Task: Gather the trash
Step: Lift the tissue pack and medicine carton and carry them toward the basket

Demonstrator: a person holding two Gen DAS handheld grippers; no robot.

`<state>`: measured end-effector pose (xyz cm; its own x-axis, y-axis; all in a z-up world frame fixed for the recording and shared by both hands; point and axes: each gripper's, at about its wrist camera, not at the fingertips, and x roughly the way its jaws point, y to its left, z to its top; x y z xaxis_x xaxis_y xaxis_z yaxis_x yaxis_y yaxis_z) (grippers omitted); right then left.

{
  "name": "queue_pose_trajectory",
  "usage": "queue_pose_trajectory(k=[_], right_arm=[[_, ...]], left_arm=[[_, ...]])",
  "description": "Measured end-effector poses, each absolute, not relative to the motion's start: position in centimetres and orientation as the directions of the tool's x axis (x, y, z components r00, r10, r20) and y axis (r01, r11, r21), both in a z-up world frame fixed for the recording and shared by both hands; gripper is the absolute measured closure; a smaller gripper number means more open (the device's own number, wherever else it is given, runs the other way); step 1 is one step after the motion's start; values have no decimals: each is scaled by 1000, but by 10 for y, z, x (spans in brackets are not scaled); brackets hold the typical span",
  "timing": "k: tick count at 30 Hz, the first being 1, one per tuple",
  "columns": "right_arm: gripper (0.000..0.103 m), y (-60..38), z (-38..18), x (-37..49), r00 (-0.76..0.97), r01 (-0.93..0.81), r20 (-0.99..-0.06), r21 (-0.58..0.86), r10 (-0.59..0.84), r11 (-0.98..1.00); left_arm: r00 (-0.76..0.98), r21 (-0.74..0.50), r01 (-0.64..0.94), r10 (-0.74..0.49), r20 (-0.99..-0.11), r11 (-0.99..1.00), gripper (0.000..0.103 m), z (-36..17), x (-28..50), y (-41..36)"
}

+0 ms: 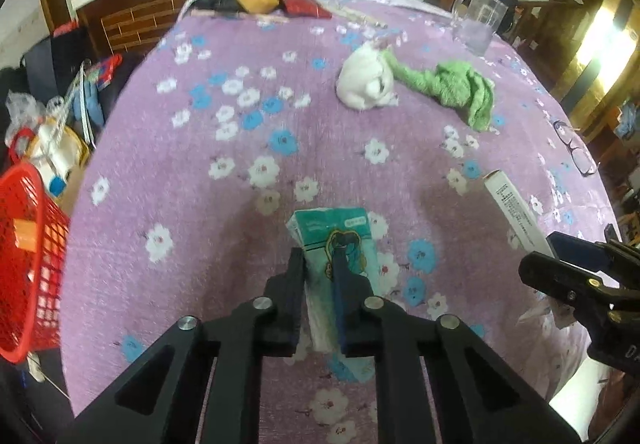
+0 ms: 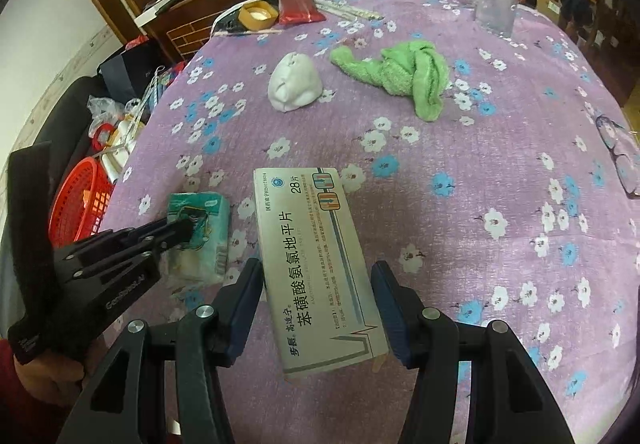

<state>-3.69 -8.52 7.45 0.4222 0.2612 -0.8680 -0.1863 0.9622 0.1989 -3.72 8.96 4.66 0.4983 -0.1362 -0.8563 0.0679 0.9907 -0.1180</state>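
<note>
- Table [image 1: 168, 172] under a purple flowered cloth; its left edge curves close by the left gripper [image 1: 318, 264], and beyond that edge stands a red basket [image 1: 28, 256] among floor clutter
- Open cloth lies between the two grippers and the far things: a white crumpled wad [image 1: 364, 78], a green rag [image 1: 460, 90] touching it, a clear jug [image 1: 478, 24] near the far right edge, glasses [image 1: 576, 148] at the right edge
- Left gripper: closed on a tissue pack [image 1: 332, 232], one finger on each long side, the pack's far end reaching past the fingertips
- Tissue pack: teal wrapper with a cartoon figure, soft and slightly squashed, white at its near end
- Right gripper [image 2: 316, 272]: fingers half spread, one on each side of a medicine box [image 2: 316, 268]; the right finger seems to touch its edge; whether the box is clamped cannot be told
- Medicine box: long, pale grey-white, printed with dark characters, lying lengthwise between the fingers, just beside the tissue pack
</note>
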Motion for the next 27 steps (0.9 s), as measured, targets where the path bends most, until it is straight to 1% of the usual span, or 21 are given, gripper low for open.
queue_pose_trajectory(k=[5,15,27], right_arm=[[42,-80,79,-36,438,-177,-862,193,253,965],[42,-51,84,-35,437,-233,-860,174,263,957],[42,-31,93,-38,446,-275,-852,161,275,948]], left_arm=[[539,-95,71,-118,-834,993,91,61,-43,96],[619,-27,52,-54,-783,998,91,84,-58,109],[649,-16,28,-30,-760,999,91,96,-70,120]])
